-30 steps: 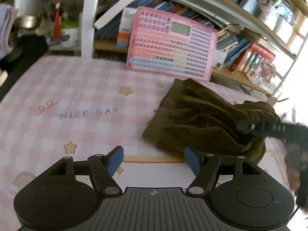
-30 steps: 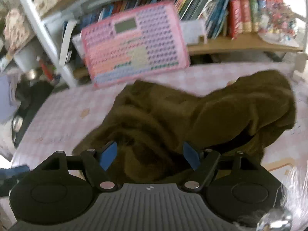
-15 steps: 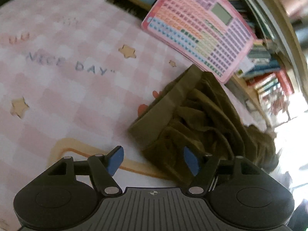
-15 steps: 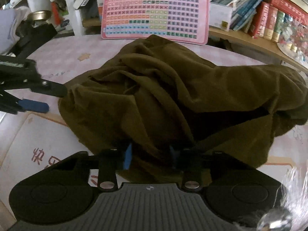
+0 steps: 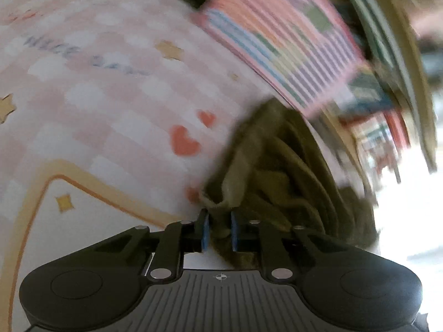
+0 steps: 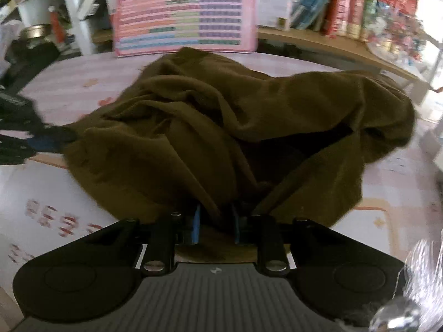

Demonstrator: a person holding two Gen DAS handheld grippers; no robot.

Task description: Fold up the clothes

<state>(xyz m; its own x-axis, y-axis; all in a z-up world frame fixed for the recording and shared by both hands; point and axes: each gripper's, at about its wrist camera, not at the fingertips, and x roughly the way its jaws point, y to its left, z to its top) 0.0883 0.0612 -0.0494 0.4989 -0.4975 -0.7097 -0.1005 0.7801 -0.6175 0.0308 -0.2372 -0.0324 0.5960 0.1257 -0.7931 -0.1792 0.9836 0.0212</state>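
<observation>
Olive-brown garment [image 6: 221, 127]; pink-and-white checked cloth [image 5: 91, 105] with red hearts at 9 o'clock of the garment; pink board [image 6: 185, 13] striped in many colours.

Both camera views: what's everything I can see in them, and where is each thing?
garment: one, olive-brown, crumpled in a heap on the table.
tablecloth: one, pink-and-white check with stars and hearts, under the garment.
toy keyboard: one, pink, propped upright behind the garment.
books: many, mostly red and blue, on the shelf behind.
left gripper: one, black with blue pads; its fingers have just been closing and now pinch the garment's edge.
right gripper: one, black with blue pads; its fingers have just been closing, fabric clamped between them.
</observation>
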